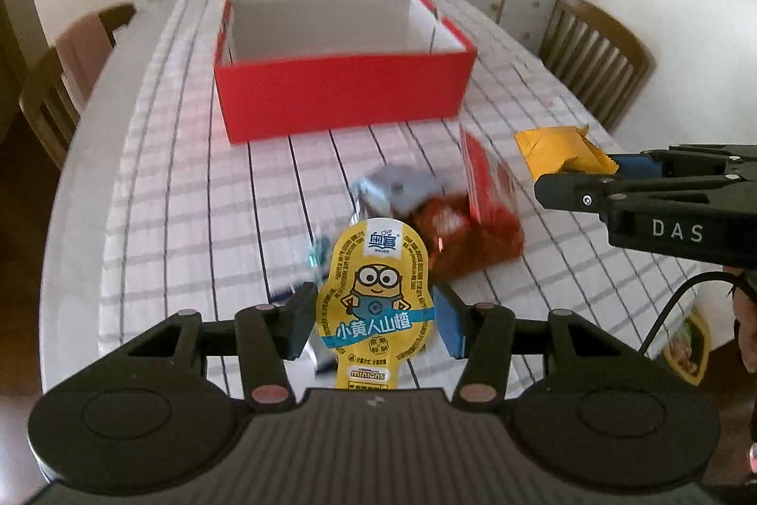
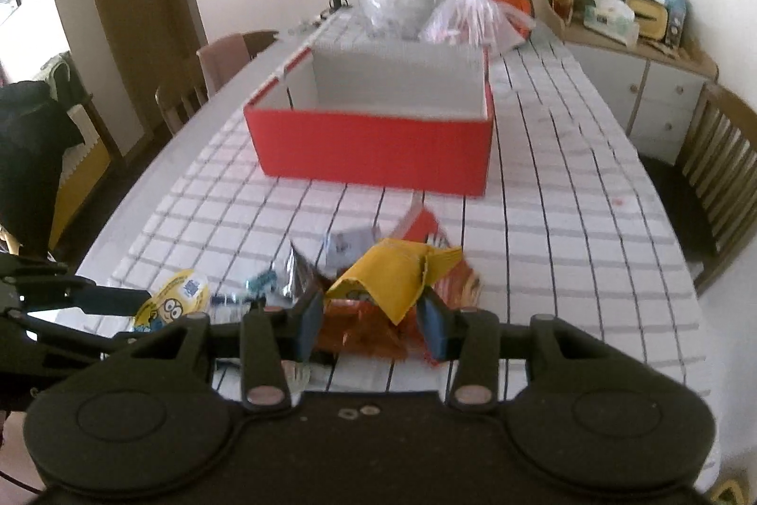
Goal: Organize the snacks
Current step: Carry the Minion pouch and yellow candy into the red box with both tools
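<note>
the table ran long under a checked cloth, and the red box stood open along its middle, well apart from the near edge. its inside looked bare, though the near wall hid the floor. between the box and the near edge lay a loose pile of snacks, blurred so that only a red wrapper and a silver one could be told. the left gripper was clamped on the minion hawthorn snack, held upright off the cloth near the near edge. the right gripper had closed on the yellow packet, raised just over the pile.

the yellow packet looked pinched by a folded corner only, so it could slip free on the way to the box. the flat minion lid, held by its rims, might twist between the fingers. both grippers sat near each other and could knock if they went for the box together. items under the pile were hidden.
</note>
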### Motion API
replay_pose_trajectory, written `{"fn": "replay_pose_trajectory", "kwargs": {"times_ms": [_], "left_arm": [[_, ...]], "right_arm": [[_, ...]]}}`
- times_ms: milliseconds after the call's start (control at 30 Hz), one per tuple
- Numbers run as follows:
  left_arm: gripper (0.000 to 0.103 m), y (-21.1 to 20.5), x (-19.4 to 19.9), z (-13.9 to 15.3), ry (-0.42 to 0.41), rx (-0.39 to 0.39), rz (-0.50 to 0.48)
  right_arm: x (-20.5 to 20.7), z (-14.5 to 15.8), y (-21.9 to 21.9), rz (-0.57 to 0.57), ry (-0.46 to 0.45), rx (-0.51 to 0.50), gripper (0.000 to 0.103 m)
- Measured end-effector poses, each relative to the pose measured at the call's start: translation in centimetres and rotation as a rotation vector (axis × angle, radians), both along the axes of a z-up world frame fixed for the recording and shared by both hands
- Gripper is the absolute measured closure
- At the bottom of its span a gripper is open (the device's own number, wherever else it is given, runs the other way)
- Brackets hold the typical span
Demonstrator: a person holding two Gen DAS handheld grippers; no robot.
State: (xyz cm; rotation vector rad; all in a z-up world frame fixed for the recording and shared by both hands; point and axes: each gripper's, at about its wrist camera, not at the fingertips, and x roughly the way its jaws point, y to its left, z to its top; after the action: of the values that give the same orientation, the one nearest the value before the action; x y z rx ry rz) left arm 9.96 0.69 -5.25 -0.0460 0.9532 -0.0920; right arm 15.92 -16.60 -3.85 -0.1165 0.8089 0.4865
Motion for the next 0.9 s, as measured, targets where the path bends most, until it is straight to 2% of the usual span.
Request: {"fn": "replay_pose_trajectory", "kwargs": {"times_ms": [233,400,633,900], "left_arm": [[0.051,0.5,3.9,3.3,-0.077,0.023,0.033],[0.051,1.1,7.6,4.7,-0.101,0.023,0.056],[0.051,2.2,13.1,5.7,-0.112,0.06,0.094],[0.051,3.2,18.9,5.9,-0.106,0.094,0.124]], "right_arm": [[3.2,2.7,0.5,0.026,-0.058,0.007,0.061],[6.3,3.8,1.1,0.031,-0.091,0.006,0.061],[11.6,4.7,2.0,0.022,-0.107,0.01,0.061],[17.1,4.3,3.1,0.032,-0.098,0.005,0.061]]}}
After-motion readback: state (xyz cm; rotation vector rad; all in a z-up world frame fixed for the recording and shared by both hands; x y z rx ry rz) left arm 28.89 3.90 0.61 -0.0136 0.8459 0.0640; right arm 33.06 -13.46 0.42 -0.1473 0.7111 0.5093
